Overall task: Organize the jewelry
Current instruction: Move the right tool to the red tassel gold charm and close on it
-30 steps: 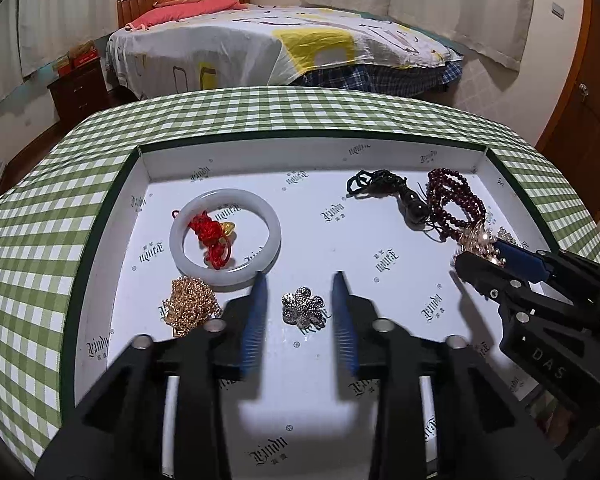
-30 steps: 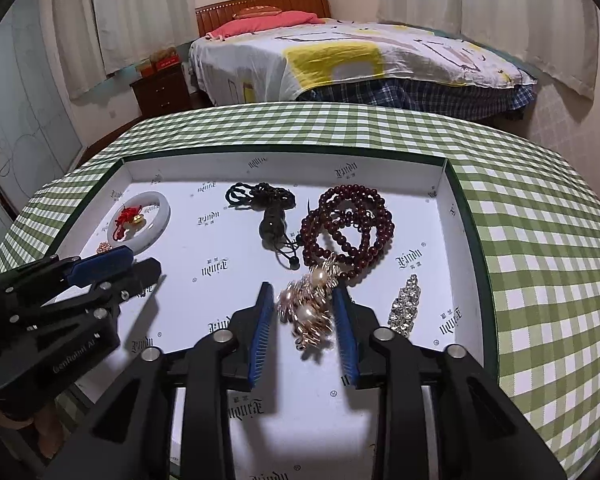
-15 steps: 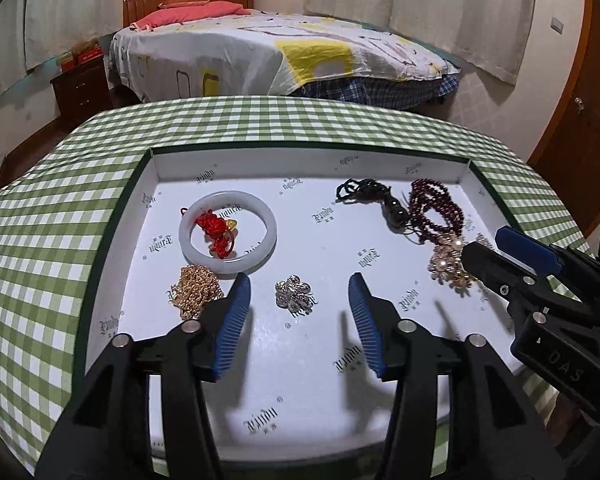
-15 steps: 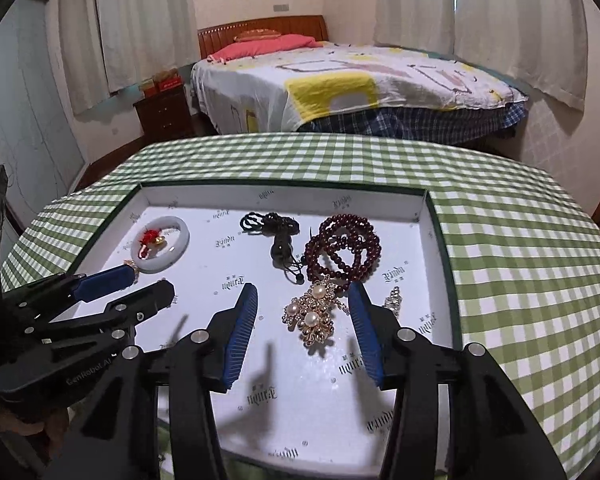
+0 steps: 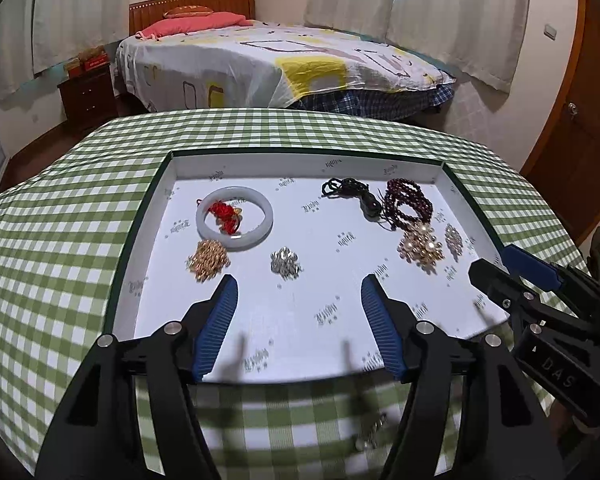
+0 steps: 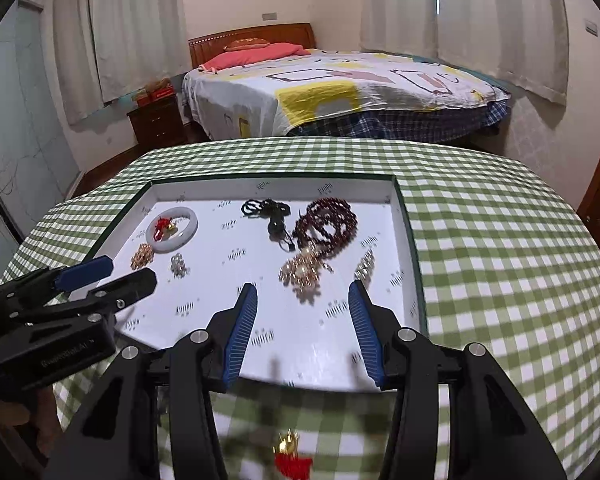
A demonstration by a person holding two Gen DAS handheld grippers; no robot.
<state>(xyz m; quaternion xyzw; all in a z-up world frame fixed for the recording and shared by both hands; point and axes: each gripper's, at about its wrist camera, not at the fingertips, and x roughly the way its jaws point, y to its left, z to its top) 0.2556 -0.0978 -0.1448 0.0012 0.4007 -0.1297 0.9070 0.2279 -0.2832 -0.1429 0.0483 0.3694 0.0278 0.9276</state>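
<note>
A white-lined tray [image 5: 260, 164] [image 6: 406, 248] sits on a green checked table. In it lie a white bangle [image 5: 234, 222] [image 6: 172, 229] with a red charm, a gold chain [image 5: 207, 260], a silver brooch [image 5: 285, 262] [image 6: 177, 264], a black cord pendant [image 5: 352, 192] [image 6: 270, 214], dark red beads [image 5: 408, 202] [image 6: 328, 222], a pearl-and-gold brooch [image 5: 420, 246] [image 6: 302, 274] and a crystal clip [image 5: 453, 240] [image 6: 365, 266]. My left gripper [image 5: 298, 292] is open and empty above the tray's near side. My right gripper [image 6: 302, 300] is open and empty, behind the pearl brooch.
A small silver piece [image 5: 372, 436] lies on the cloth in front of the tray. A red-and-gold charm [image 6: 292, 456] also lies on the cloth near the front edge. A bed [image 5: 280, 64] stands beyond the table.
Both grippers have opened wide and pulled back and up from the tray. The silver brooch and the pearl brooch, earlier between the fingers, now lie free in the tray.
</note>
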